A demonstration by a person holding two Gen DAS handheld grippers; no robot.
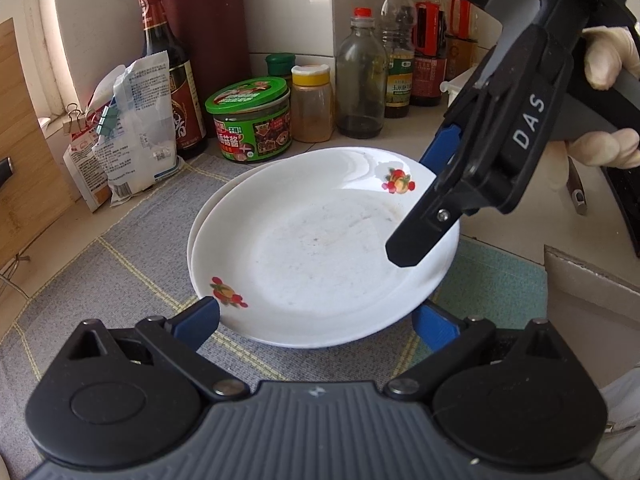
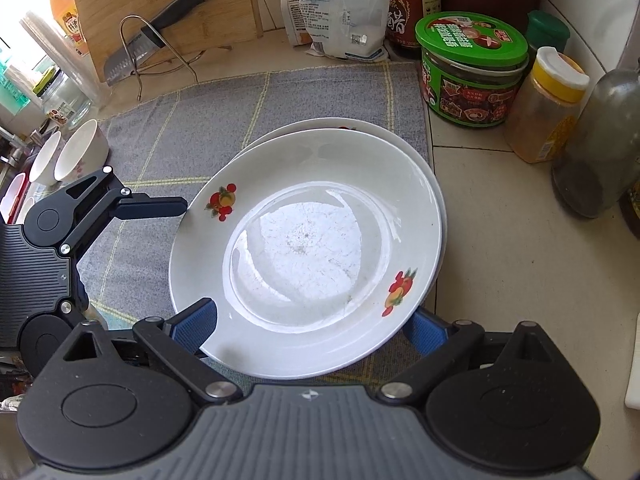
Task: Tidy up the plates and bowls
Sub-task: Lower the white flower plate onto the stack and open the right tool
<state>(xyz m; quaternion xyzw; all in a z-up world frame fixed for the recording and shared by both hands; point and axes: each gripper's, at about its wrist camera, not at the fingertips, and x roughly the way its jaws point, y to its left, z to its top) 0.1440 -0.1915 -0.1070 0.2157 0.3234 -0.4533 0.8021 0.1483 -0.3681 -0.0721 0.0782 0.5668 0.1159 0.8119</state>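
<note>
A white plate with fruit prints (image 1: 316,256) (image 2: 308,252) lies stacked on a second white plate (image 1: 224,192) (image 2: 320,123) on a grey checked mat (image 1: 120,248) (image 2: 192,120). My left gripper (image 1: 320,316) is open, its blue fingers spread at the plate's near rim. It also shows in the right wrist view (image 2: 160,206) at the plate's left edge. My right gripper (image 2: 312,320) is open, straddling the plate's near rim. In the left wrist view it (image 1: 424,200) hangs over the plate's right rim. Two white bowls (image 2: 68,156) stand at the far left.
Jars and bottles line the wall: a green-lidded jar (image 1: 252,120) (image 2: 472,68), a yellow-capped jar (image 1: 312,104) (image 2: 548,108), sauce bottles (image 1: 400,48). Clipped bags (image 1: 132,128), a cutting board (image 2: 168,8) and a knife on a wire rack (image 2: 152,40) stand behind the mat.
</note>
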